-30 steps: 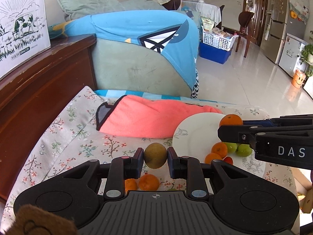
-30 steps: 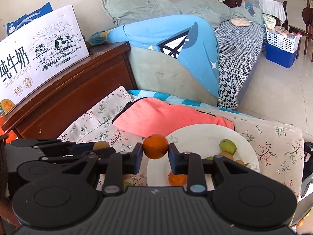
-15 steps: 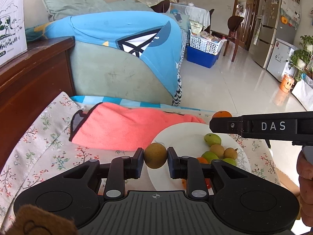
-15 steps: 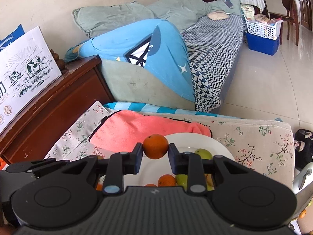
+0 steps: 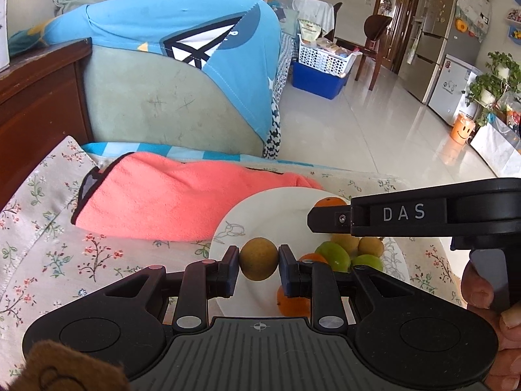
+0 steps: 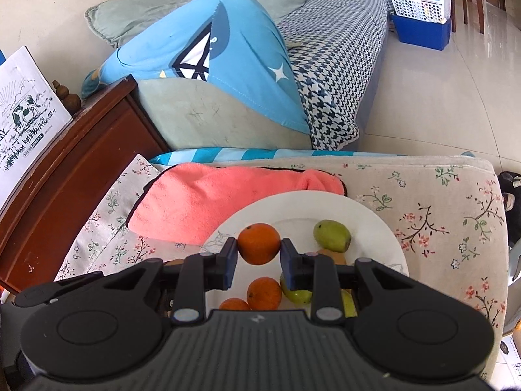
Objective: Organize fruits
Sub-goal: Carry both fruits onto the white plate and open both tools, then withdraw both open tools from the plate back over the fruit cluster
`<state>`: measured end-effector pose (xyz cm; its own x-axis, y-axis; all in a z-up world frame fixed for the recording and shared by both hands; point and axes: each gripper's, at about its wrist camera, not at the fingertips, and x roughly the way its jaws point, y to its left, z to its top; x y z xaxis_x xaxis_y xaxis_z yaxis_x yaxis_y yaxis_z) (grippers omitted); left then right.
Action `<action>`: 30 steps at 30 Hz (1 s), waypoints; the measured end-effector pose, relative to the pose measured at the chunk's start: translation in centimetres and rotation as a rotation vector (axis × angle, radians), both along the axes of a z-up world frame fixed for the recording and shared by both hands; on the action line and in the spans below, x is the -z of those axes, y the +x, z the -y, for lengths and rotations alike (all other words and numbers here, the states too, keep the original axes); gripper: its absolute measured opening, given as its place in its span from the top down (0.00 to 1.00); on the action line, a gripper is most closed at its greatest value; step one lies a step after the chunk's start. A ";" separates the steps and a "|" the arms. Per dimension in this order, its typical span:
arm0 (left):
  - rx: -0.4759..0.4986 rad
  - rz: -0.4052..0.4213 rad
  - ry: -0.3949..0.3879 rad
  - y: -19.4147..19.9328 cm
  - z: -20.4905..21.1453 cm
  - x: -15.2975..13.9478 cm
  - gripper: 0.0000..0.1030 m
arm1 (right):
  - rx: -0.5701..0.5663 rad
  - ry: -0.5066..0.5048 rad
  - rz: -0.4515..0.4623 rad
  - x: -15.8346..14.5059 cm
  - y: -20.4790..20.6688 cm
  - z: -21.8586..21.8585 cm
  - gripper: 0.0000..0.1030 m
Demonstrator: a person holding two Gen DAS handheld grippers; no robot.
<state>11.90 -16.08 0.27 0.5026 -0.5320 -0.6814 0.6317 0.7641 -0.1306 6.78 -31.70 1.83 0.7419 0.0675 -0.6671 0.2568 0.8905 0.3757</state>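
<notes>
My left gripper (image 5: 259,263) is shut on a brown-green round fruit (image 5: 259,262) and holds it above the left part of the white plate (image 5: 276,202). My right gripper (image 6: 259,244) is shut on an orange (image 6: 259,242) above the same plate (image 6: 374,224); from the left wrist view it reaches in from the right (image 5: 329,216). On the plate lie green fruits (image 6: 332,235), oranges (image 6: 264,293) and brownish fruits (image 5: 369,246).
A pink towel (image 5: 169,202) lies folded behind the plate on the floral cloth (image 6: 439,215). A dark wooden cabinet (image 6: 71,163) stands at the left. A sofa with a blue blanket (image 5: 182,32) is behind. Tiled floor lies to the right.
Both grippers have moved over the plate with their fruits still held. The plate now sits closer below them, and the right gripper is lower over the fruit pile.
</notes>
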 end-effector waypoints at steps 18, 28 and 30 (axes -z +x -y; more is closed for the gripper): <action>-0.065 0.046 0.019 -0.5 -0.8 -1.7 0.35 | 0.036 0.036 0.023 -0.1 0.1 0.2 0.70; -0.147 0.065 0.053 -0.5 -3.7 -4.1 0.28 | 0.015 0.038 0.039 -0.8 -0.8 -0.1 0.69; -0.155 0.070 0.043 -0.7 -4.4 -4.7 0.27 | 0.007 0.038 0.042 -0.9 -1.0 -0.3 0.69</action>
<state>11.25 -11.64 4.96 0.6234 -0.4155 -0.6624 0.5124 0.8570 -0.0554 5.74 -31.38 2.74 0.7699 0.0871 -0.6322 0.2459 0.8736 0.4198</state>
